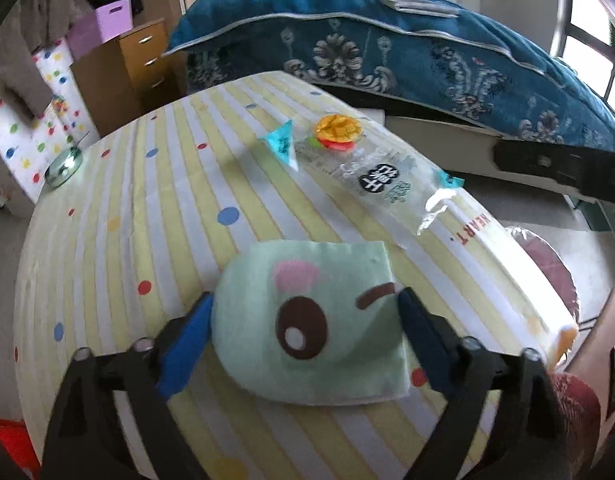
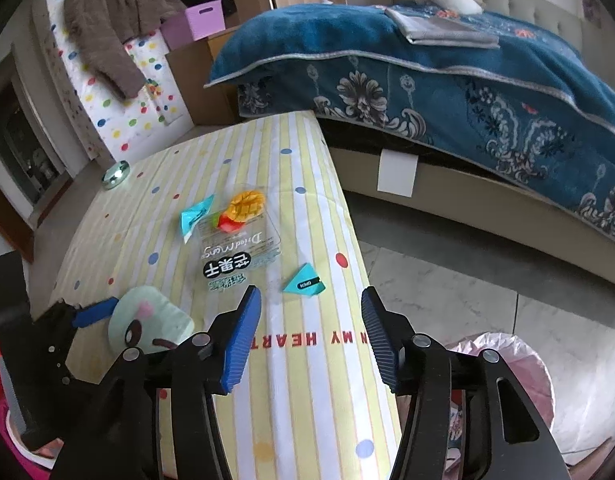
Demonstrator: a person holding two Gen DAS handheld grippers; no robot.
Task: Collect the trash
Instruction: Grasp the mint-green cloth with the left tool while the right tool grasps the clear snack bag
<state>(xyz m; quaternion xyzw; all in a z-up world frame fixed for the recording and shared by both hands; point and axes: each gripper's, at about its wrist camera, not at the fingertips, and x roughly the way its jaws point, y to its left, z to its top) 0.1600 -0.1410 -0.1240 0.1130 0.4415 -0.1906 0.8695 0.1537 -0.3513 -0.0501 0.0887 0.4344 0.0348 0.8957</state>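
Nothing looks collected yet, as far as these views tell: every piece of trash you can see is on the striped tabletop (image 2: 307, 184).

Your left tongs (image 1: 305, 312) straddle the green tissue pack (image 1: 307, 320) with the cartoon eye. Their blue pads stand at its two sides, but whether they already press it cannot be told (treat it as not yet secured). From the right wrist view the pack (image 2: 151, 320) lies at about nine o'clock of your right tongs.

Your right tongs (image 2: 311, 312) are spread with only bare cloth between the pads. The small teal wrapper (image 2: 303, 282) marked "OPEN" lies just ahead of them at twelve o'clock, near the tabletop's right edge.

Further out, around eleven o'clock:
- the clear dried mango bag (image 2: 239, 240), flat and empty-looking
- a second teal wrapper scrap (image 2: 193, 216) just beside its far left corner

The pink-lined bin (image 2: 503, 376) stands on the floor at about four o'clock of the right tongs, beside the tabletop; its contents are too hidden to judge.

My reading: you are at the first pickup, with the pack, the bag and two scraps all left to bin. The glass dish (image 2: 116, 174) at the far corner may not be trash.
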